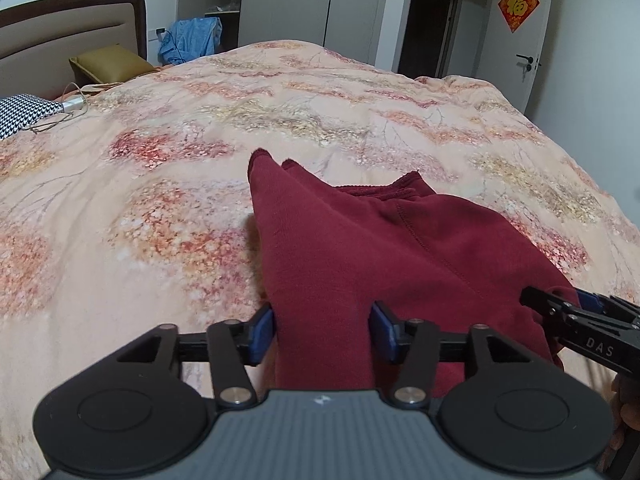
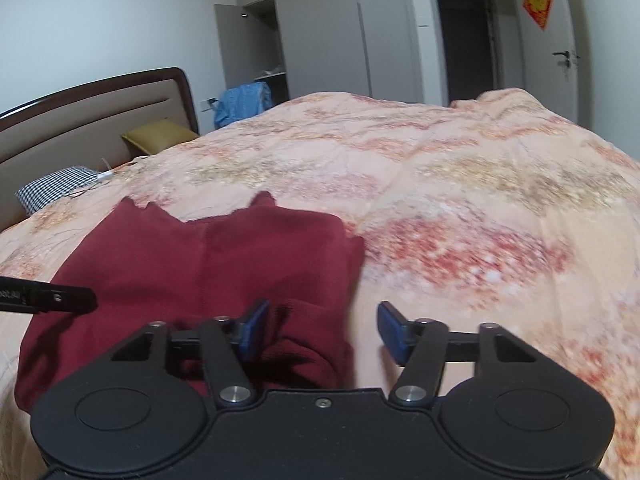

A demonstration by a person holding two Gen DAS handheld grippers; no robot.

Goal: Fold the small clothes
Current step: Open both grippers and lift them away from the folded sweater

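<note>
The left claw (image 1: pixel 322 334) is spread wide, with a ridge of the dark red garment (image 1: pixel 360 248) running between its blue pads; whether they press it I cannot tell. The right claw (image 2: pixel 320 330) gapes too, its left pad over the garment's near edge. The cloth looks soft, light and limp; a hemmed edge or corner seems the best hold. It lies on the bedspread (image 1: pixel 160 184), ahead of both claws.
</note>
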